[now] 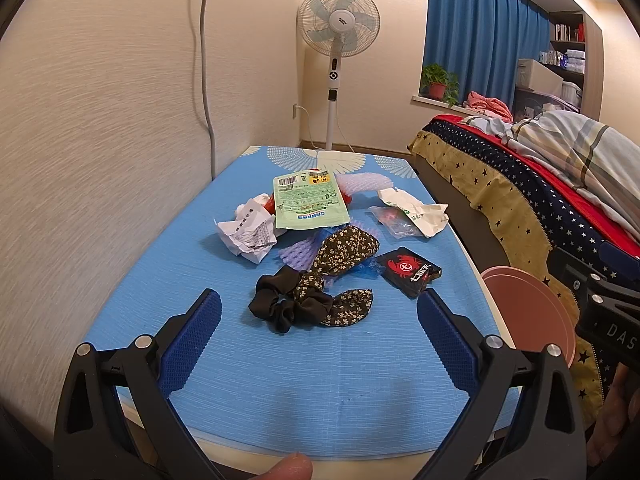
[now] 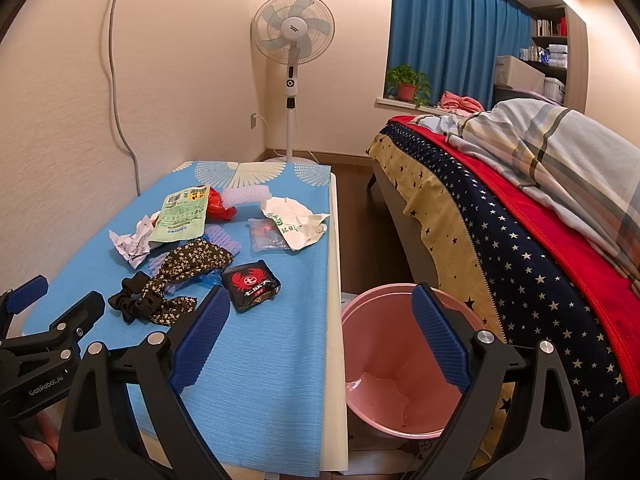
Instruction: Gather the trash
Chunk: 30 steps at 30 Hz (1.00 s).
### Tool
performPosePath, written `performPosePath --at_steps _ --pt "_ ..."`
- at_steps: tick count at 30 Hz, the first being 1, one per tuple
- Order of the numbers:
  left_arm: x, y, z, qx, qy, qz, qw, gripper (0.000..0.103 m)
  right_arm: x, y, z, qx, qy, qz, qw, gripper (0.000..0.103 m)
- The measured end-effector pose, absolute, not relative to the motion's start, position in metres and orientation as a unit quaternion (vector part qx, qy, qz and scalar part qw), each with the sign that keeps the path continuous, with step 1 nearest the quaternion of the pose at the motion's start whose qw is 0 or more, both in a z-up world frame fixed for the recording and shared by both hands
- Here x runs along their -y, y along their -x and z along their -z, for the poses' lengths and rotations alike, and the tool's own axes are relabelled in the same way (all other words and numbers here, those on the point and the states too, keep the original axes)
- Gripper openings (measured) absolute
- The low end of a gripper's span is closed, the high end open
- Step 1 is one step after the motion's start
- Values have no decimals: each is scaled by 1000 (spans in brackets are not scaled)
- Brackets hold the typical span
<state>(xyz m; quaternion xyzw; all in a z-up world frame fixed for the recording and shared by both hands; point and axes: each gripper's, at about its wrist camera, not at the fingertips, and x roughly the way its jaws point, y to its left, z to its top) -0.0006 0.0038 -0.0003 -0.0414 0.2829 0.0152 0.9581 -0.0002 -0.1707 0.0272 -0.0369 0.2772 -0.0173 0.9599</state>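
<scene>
Blue-clothed table (image 1: 320, 380) – trash pile (image 1: 304, 216) dead ahead of your left gripper (image 1: 319, 316); right gripper (image 2: 316, 320) nearer pink bin (image 2: 360, 332). Both spread wide, empty.

A white pedestal fan (image 1: 340, 20) is standing by blue curtains (image 1: 480, 36), a potted plant (image 1: 439, 80) sitting beside a bed (image 2: 520, 232).

**Open near edge, cluttered middle**

Bare blue tablecloth (image 1: 320, 380) is lying open ahead of the left gripper (image 1: 319, 312). Scrunchies (image 1: 304, 300) and wrappers are crowding mid-table. The pink bucket (image 2: 384, 344) is sitting open-mouthed between table and bed (image 2: 520, 240).
</scene>
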Motion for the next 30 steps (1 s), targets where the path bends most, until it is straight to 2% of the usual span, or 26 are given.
performPosePath --at_steps 19,27,30 --pt "-7 -1 2 -285 49 -18 957 95 170 -2 -24 -284 27 12 958 81" --pt "-13 -9 5 -285 65 -33 956 95 168 -13 -18 -294 -4 -22 955 63" --pt "-17 -16 8 -286 76 -44 954 91 167 -18 -17 -294 -15 -37 955 55"
